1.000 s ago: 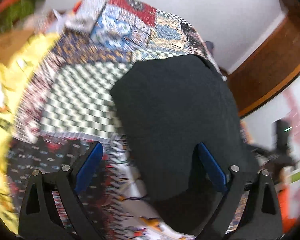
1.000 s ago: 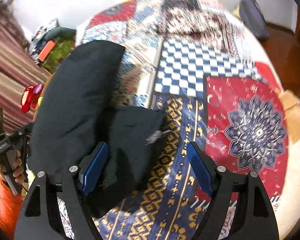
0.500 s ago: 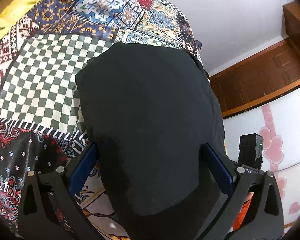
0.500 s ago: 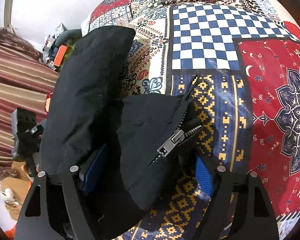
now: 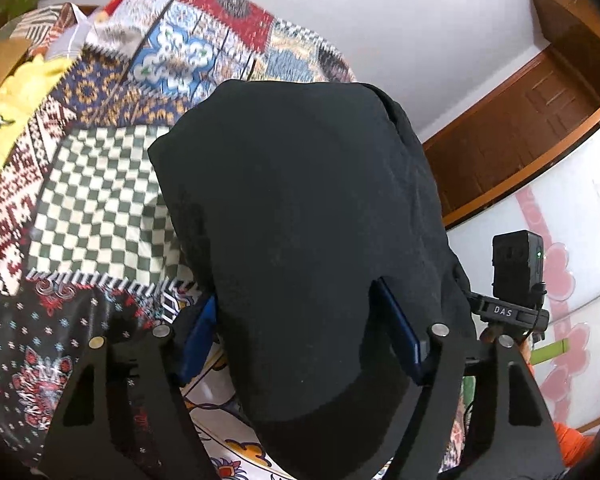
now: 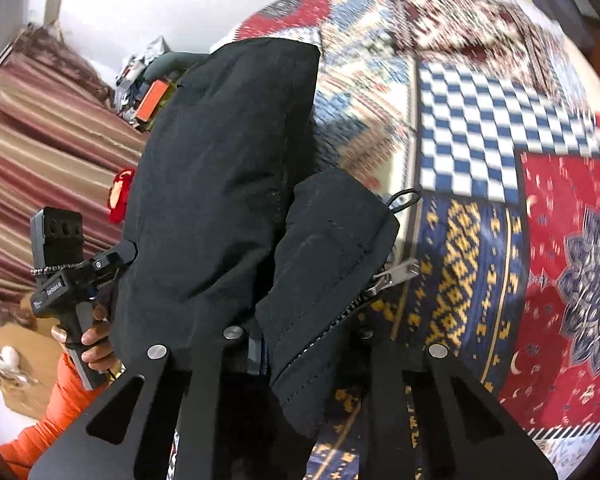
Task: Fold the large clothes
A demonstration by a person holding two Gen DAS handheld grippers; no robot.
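Both grippers are matte black frames with triangular cut-outs, silver round screws and blue pads (image 5: 400,320). At the lower left of the right wrist view, an orange sleeve (image 6: 56,400) shows below a black handle (image 6: 76,320) lettered in white.

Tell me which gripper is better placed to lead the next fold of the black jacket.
Probably the right gripper: its jaws are closing on the black jacket at the zipper edge. The left gripper straddles thick bunched fabric, its jaws also closing.
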